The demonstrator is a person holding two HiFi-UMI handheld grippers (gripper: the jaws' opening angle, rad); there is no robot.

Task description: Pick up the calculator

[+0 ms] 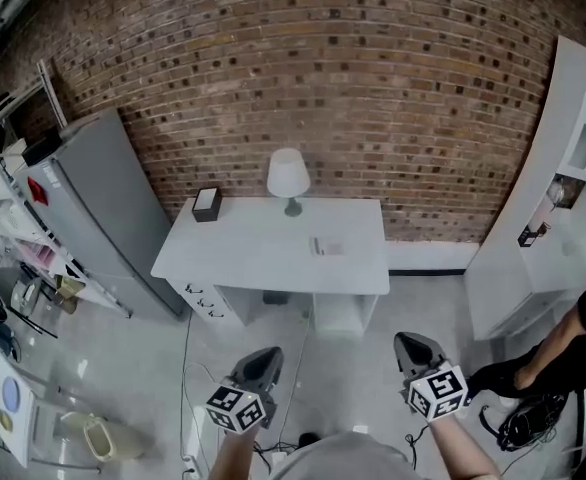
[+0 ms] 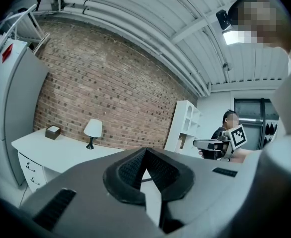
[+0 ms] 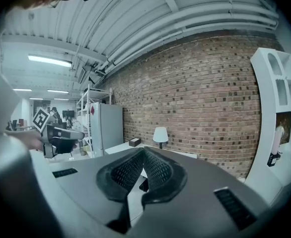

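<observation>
**Item 1.** Grey hand-held left gripper [image 1: 263, 356] with a marker cube, near left, over the floor. Jaws closed tip to tip, nothing between them.

**Item 2.** Matching grey right gripper [image 1: 414, 346], near right. Pads meet at the tips; it holds nothing.

**Item 3.** Pale glossy floor [image 1: 363, 368], with dark cables trailing near the person's feet.

**Item 4.** Person in dark clothing [image 1: 563, 353], near right edge, partly out of view.

**Item 5.** White rectangular desk [image 1: 243, 258] with drawers at its left, beyond the floor, centre.

**Item 6.** Small flat pale calculator [image 1: 328, 246], lying on the desk right of centre. The identification is a judgement, as it is too small for its keys to show.

**Item 7.** Small dark box with a pale top [image 1: 206, 204], far left corner of the desk.

**Item 8.** White table lamp with a domed shade [image 1: 288, 178], far edge of the desk, centre.

**Item 9.** Tall grey refrigerator [image 1: 103, 218], left of the desk.

**Item 10.** White open shelf unit [image 1: 573, 158], right.

**Item 11.** Red-brown brick wall [image 1: 373, 88], farthest.

**Progress:** nothing done. Both grippers are well apart from the desk; the approach, opening the jaws, the grasp and the lift all remain.

**Markings:** black-and-white square codes on both cubes; a red tag on the refrigerator, unreadable. No legible words or brands.
</observation>
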